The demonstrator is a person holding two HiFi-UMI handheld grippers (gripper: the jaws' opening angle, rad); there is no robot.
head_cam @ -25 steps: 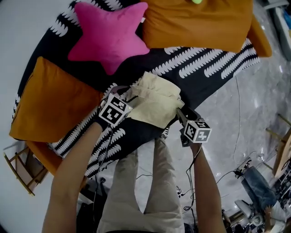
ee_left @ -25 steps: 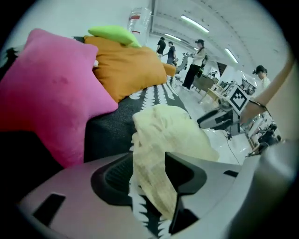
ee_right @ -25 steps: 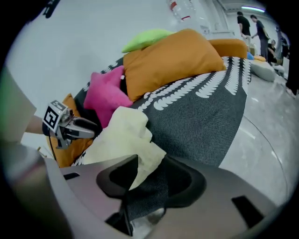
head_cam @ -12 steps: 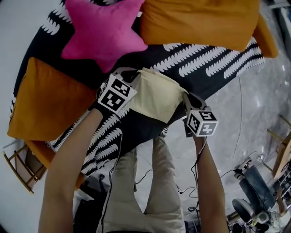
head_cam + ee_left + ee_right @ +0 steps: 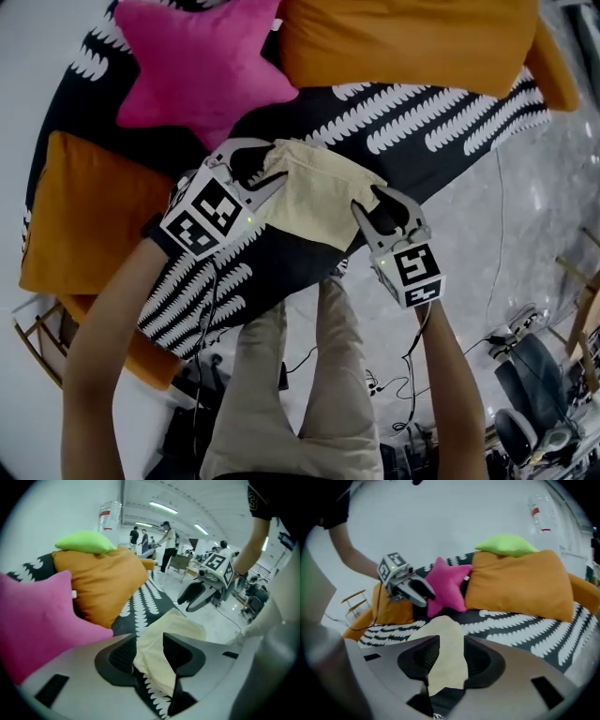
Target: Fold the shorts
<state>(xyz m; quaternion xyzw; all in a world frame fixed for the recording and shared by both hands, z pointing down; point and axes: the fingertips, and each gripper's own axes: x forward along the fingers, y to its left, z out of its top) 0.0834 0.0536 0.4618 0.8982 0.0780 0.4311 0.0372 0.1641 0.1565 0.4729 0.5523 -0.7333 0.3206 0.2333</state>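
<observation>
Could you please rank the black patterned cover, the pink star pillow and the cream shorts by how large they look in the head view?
1. black patterned cover, by far the largest
2. pink star pillow, its top cut off by the frame
3. cream shorts, clearly smallest

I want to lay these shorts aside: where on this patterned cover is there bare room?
Best is the bare strip of patterned cover right of the shorts, below the big orange cushion. A narrower strip runs along the near edge, beside the left orange cushion. Around the pink star pillow it is crowded.
</observation>
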